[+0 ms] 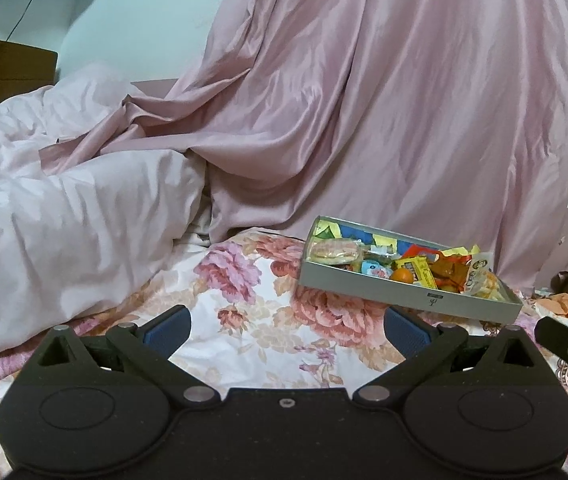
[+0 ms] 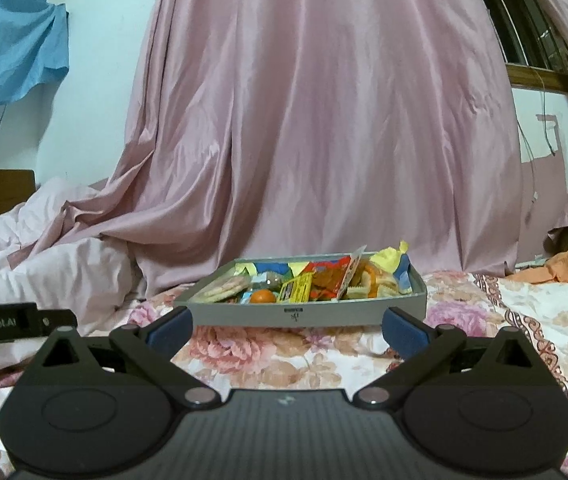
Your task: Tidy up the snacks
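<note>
Left tool [image 1: 287,334] sits low over the bed, its blue-padded fingers [image 1: 167,334] spread wide with nothing between them, only the floral pink-and-white bedsheet [image 1: 244,320] showing in the gap. Right tool [image 2: 287,332] is the same story: blue pads [image 2: 401,332] set wide apart, empty, hovering just above the sheet. The tip of the right tool also pokes into the left wrist view at the far right edge, and the left tool's black body with white lettering shows at the left edge of the right wrist view.

Just ahead of the right tool lies the shallow grey rectangular cardboard box of snacks [image 2: 323,314], flat on the bedsheet. Its long side faces the right tool nearly square-on, so its long axis runs left to right across that view. From the left tool it sits ahead and to the right, its long axis running from upper left down to lower right, the near corner toward the right tool.

Inside, it is a colourful jumble: a clear packet of pale round biscuits [image 2: 224,290] at the left end, a small orange round fruit [image 2: 263,297] near the front wall, a yellow wrapped packet [image 2: 297,292] beside it, a red-orange bag [image 2: 329,280] in the middle, and clear bags of pale crisps [image 2: 379,284] at the right end. The lining is printed blue and yellow.

Behind the box hangs a glossy pink curtain [image 2: 323,120], its hem pooling on the bed. A crumpled pale pink duvet [image 1: 64,220] lies to the left.
</note>
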